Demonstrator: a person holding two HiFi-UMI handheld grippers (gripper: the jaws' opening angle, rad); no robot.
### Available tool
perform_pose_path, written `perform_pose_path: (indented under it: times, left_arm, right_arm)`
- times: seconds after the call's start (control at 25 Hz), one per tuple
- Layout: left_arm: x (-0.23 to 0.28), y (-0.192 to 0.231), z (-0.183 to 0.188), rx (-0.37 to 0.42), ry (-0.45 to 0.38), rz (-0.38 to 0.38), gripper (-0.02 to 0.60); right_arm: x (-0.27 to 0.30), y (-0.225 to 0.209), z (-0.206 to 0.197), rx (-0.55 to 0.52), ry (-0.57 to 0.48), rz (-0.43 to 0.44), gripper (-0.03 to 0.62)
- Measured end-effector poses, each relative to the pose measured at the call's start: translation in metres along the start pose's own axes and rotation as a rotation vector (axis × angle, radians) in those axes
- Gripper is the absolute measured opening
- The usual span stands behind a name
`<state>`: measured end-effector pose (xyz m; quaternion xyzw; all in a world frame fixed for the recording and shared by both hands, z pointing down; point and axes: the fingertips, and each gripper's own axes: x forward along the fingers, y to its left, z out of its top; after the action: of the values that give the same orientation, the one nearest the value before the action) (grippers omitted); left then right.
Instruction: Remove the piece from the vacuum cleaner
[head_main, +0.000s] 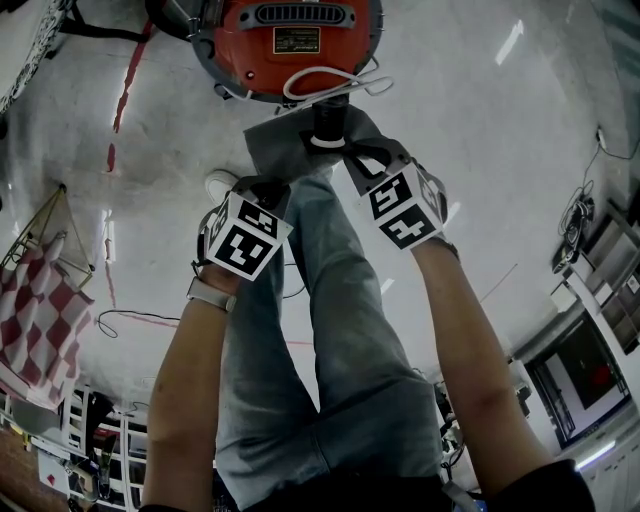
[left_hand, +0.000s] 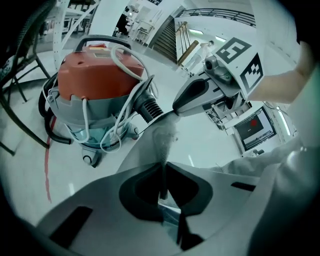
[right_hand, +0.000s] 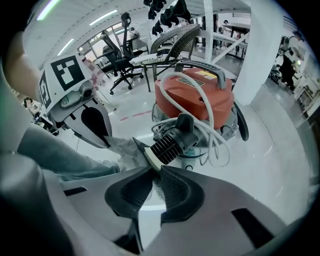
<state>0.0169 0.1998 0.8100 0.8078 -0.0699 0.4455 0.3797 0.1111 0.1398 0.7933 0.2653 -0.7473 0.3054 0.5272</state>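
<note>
Cloth, light and limp, is our guess for the grey piece, which our left tool pinches at its edge and our right tool pinches beside the hose end.

vacuum cleaner close ahead, white cord looped on it, grey bag spread below, leg beneath, floor open sideways

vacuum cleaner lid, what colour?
Orange-red. The vacuum lid shows best in the right gripper view.
</note>
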Motion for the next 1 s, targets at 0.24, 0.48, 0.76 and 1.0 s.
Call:
perform_pose_path:
  times: [0.24, 0.48, 0.76, 1.0]
  left_arm:
    - [0.001, -0.003, -0.007, 0.032, 0.025, 0.02, 0.029]
    - [-0.002, -0.015, -0.045, 0.096, 0.084, 0.022, 0.029]
    - [-0.022, -0.022, -0.063, 0.061, 0.07, 0.019, 0.029]
    - [-0.058, -0.021, -0.045, 0.068, 0.029, 0.046, 0.029]
  right_arm:
    - [0.001, 0.012, -0.009, 0.024, 0.01, 0.014, 0.067]
    - [0.003, 0.052, -0.027, 0.022, 0.021, 0.058, 0.048]
    - [-0.008, 0.083, -0.027, 0.041, -0.006, 0.065, 0.044]
    - [-0.035, 0.087, 0.001, -0.007, -0.026, 0.059, 0.04]
